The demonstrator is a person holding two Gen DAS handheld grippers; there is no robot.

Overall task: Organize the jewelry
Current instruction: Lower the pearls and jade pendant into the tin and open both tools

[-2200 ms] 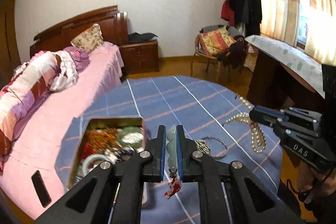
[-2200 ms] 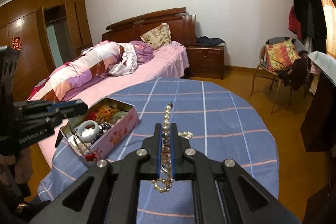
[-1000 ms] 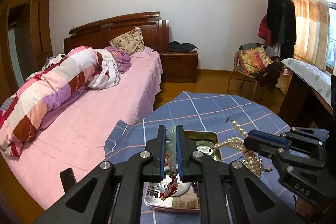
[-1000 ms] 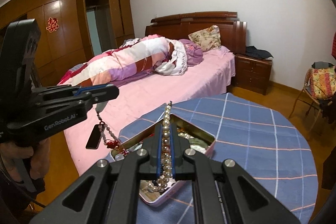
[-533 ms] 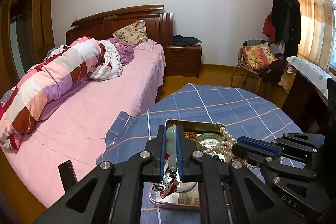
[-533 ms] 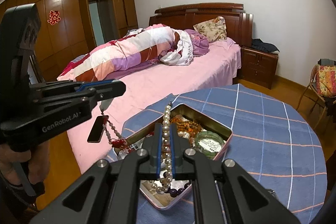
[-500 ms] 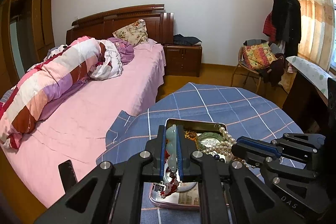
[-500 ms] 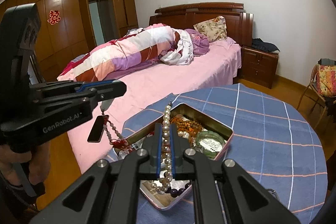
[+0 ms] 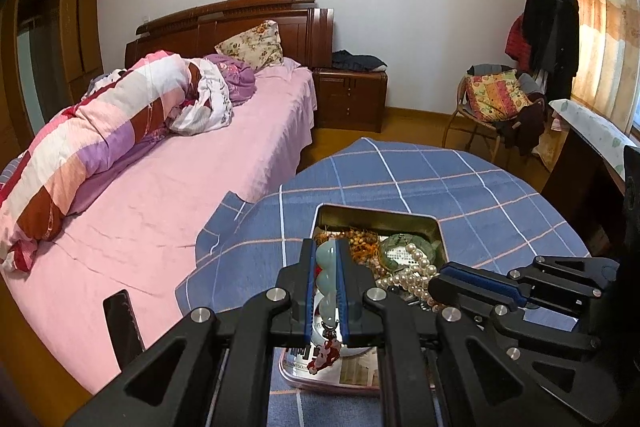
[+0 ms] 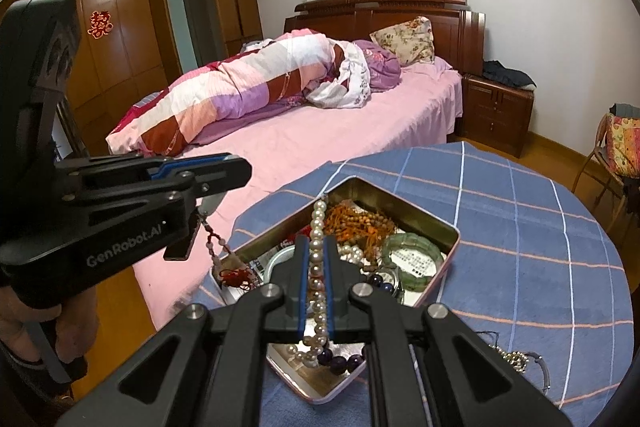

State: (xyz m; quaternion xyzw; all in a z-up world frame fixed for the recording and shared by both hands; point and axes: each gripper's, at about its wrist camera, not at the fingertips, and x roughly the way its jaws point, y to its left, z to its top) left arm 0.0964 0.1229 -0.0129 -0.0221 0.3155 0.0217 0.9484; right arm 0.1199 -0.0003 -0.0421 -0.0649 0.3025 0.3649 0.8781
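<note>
An open pink tin (image 9: 436, 227) (image 10: 450, 259) full of jewelry sits on a round table with a blue checked cloth (image 9: 460, 179). My left gripper (image 9: 326, 259) is shut on a pale green bead pendant (image 9: 326, 279) with a red tassel (image 9: 324, 357), held above the tin's near end; it shows from the side in the right wrist view (image 10: 224, 171). My right gripper (image 10: 316, 255) is shut on a pearl necklace (image 10: 318, 227) over the tin; its pearls (image 9: 412, 275) hang into the tin.
A pink bed (image 9: 160, 187) with a rolled quilt stands left of the table. More jewelry (image 10: 516, 359) lies on the cloth at the table's near right. A chair with a cushion (image 9: 496, 95) and a covered desk (image 9: 592, 131) stand at right.
Both grippers moved from the loose jewelry on the cloth to over the tin, each carrying its piece. In the last half second the pearls sank lower into the tin.
</note>
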